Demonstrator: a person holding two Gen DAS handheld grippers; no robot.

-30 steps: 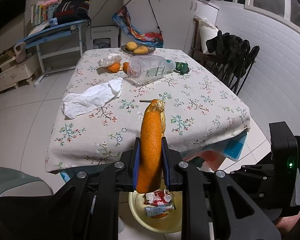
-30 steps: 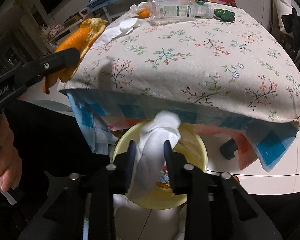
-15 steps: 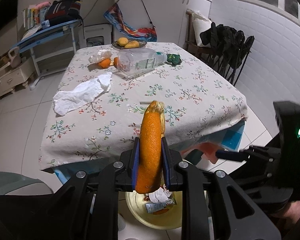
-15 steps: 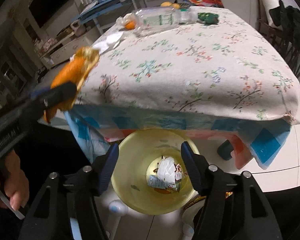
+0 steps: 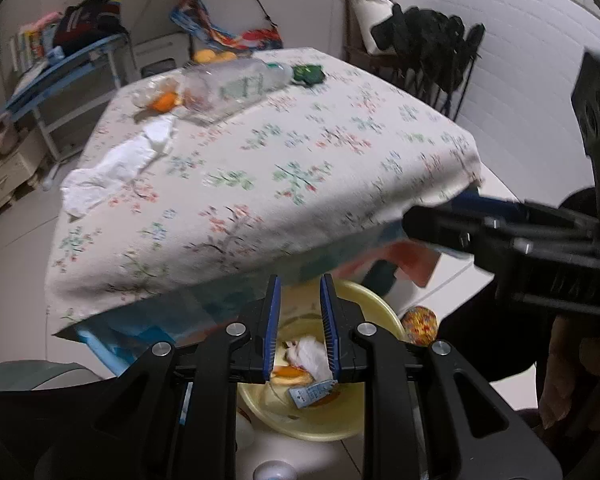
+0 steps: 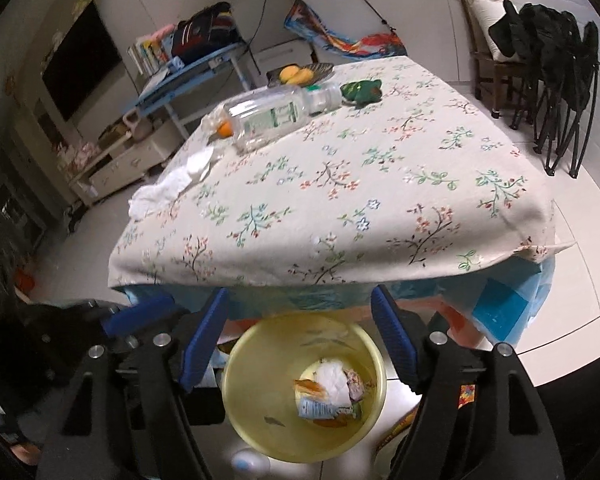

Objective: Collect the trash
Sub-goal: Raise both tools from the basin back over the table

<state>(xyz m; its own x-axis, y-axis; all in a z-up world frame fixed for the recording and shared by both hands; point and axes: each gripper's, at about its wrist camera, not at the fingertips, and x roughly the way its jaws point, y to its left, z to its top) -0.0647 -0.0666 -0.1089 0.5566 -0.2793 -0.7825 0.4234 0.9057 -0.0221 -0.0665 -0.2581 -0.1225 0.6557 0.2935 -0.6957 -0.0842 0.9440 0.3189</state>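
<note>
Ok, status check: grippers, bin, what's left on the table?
Both grippers, left and right, open, empty, over yellow bin. Tissue and plastic bottle remain on table. Nothing blocking.

left wrist view: motion-blurred | yellow bin [image 5: 374, 300]: partly hidden behind left claw [image 5: 300, 330] | right claw [image 5: 500, 232]: cut off at frame edge

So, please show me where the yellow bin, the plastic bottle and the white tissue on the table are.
yellow bin [image 6: 240, 420], right wrist view, bare inner wall.
plastic bottle [image 6: 276, 117], right wrist view, label.
white tissue [image 5: 116, 170], left wrist view, middle of the crumpled sheet.
</note>
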